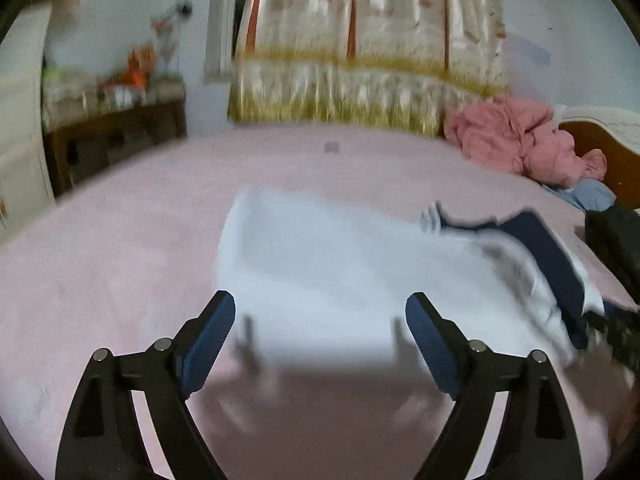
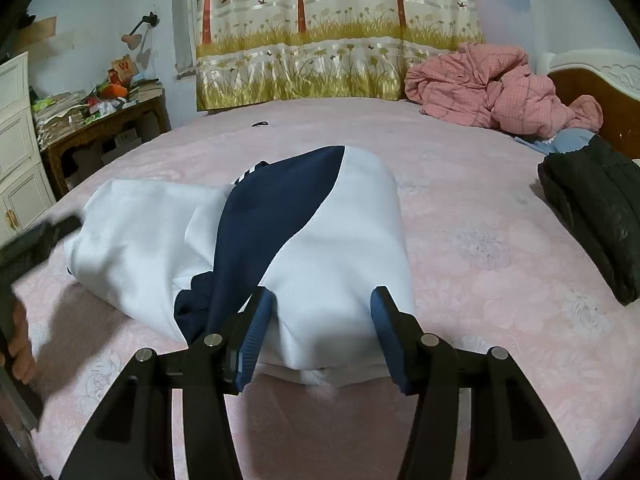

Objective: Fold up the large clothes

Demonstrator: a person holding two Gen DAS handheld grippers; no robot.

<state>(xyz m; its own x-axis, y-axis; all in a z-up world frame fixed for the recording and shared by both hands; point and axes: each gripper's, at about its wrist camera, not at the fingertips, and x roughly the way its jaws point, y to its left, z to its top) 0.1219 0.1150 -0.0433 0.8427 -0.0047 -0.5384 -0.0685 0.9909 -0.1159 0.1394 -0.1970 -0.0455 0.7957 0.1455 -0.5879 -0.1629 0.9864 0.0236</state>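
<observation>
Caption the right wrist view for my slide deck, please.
Open right gripper poised at the near edge of a white-and-navy garment on a pink bed.

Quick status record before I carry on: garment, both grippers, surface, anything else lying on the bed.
garment: white jacket with navy blue panel, partly folded, bunched on the bed
left gripper: open, empty, above the jacket's near edge; view blurred
right gripper: open, fingers either side of the jacket's near end, not clamped
surface: pink floral bedsheet
other items: crumpled pink checked quilt; folded black padded coat to the right
</observation>
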